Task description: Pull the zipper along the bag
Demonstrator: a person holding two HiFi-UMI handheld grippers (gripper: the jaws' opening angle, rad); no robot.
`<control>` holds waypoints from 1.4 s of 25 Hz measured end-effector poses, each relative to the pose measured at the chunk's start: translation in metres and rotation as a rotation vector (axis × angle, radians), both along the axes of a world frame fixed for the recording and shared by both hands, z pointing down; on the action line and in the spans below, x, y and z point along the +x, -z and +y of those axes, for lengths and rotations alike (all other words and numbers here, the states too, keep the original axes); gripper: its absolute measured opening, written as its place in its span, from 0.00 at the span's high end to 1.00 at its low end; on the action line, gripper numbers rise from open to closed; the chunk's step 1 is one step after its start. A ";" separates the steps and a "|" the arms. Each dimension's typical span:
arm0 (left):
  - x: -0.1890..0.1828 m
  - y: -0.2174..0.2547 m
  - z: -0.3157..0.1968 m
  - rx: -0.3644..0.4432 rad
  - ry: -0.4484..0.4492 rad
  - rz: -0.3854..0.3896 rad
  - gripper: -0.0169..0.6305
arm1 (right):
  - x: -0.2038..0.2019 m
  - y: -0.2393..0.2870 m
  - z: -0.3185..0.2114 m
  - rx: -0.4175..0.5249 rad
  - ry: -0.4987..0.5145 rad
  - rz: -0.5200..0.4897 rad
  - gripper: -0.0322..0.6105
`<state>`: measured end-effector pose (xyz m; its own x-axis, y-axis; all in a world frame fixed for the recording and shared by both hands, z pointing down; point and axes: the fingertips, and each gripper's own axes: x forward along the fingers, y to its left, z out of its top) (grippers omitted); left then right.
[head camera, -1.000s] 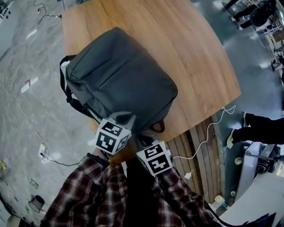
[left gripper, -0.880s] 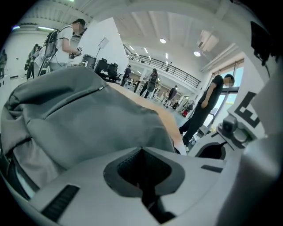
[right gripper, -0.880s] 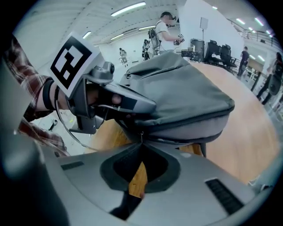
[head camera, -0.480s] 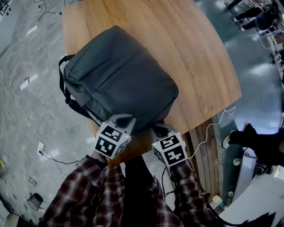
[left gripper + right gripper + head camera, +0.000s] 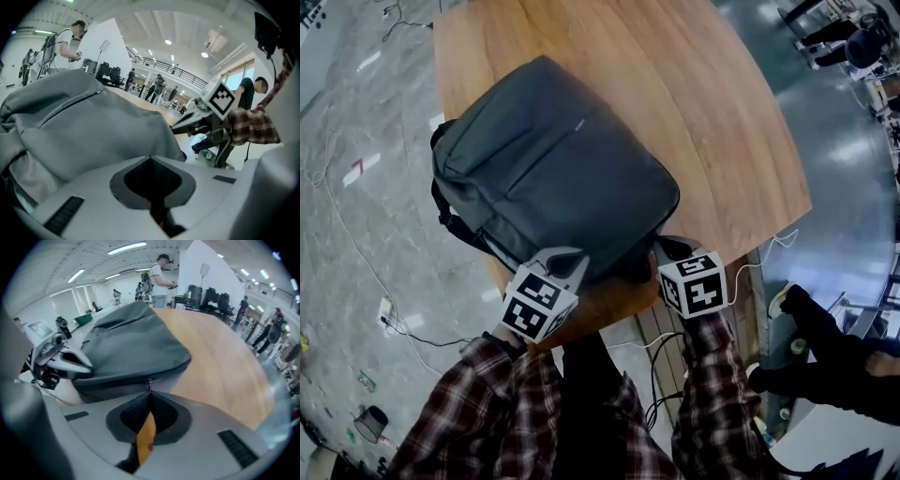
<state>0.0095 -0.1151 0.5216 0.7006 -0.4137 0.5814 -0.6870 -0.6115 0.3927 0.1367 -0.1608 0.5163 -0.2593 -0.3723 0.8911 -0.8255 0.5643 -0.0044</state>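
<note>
Grey, glossy stone floor (image 5: 356,234) surrounds a pale wooden desk (image 5: 722,122) with a smooth grain and rounded corners. On it lies the bag (image 5: 553,159), a soft, matte grey fabric backpack with rounded edges, flat on its back and set at a slant. Its dark straps hang off the desk's left edge. The person's arms, in red-and-black plaid sleeves (image 5: 487,412), reach forward from the near side, each ending in a cube of black-and-white square markers. The left tongs (image 5: 567,258) point at the bag's near-left edge. Seen in the left gripper view, their jaws are closed together with the tips against the grey cloth, and whether a fold is pinched between them cannot be told. The right tongs (image 5: 661,246) sit at the bag's near-right corner, close to the desk's near edge. Their jaws are closed tight on the small metal zipper pull (image 5: 149,382), which stands up from the dark zipper line along the bag's side.
</note>
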 end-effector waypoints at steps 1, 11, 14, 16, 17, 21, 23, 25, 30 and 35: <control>-0.001 -0.001 0.001 0.003 -0.005 -0.002 0.96 | 0.015 0.000 -0.013 0.012 -0.042 0.009 0.93; -0.006 -0.004 0.006 -0.014 -0.086 -0.019 0.96 | 0.053 -0.019 -0.027 -0.039 -0.137 0.016 0.94; -0.019 -0.008 -0.002 -0.028 -0.145 -0.063 0.96 | 0.054 -0.025 0.006 -0.072 -0.155 0.002 0.94; -0.032 -0.009 -0.016 -0.048 -0.138 -0.099 0.96 | 0.047 -0.027 0.033 -0.099 -0.155 -0.027 0.94; -0.039 -0.010 -0.025 -0.053 -0.129 -0.126 0.96 | 0.040 -0.027 0.048 -0.111 -0.151 -0.046 0.94; -0.066 -0.008 -0.065 0.035 -0.112 -0.399 0.96 | -0.006 -0.025 0.096 -0.150 -0.109 -0.156 0.94; -0.079 0.006 -0.085 0.141 -0.026 -0.586 0.96 | -0.037 -0.024 0.109 -0.164 -0.099 -0.226 0.94; -0.076 0.036 -0.096 0.233 0.091 -0.592 0.96 | -0.068 -0.024 0.116 -0.176 -0.099 -0.282 0.94; 0.011 0.054 -0.061 -0.010 0.121 -0.011 0.96 | -0.119 -0.022 0.119 -0.191 -0.069 -0.355 0.94; 0.028 0.014 -0.043 -0.026 0.035 -0.021 0.96 | -0.122 -0.025 0.118 -0.159 0.013 -0.290 0.94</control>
<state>0.0372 -0.1579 0.5077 0.6731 -0.4226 0.6069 -0.7163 -0.5767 0.3928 0.0151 -0.0427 0.5411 -0.5142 -0.2297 0.8263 -0.7699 0.5483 -0.3266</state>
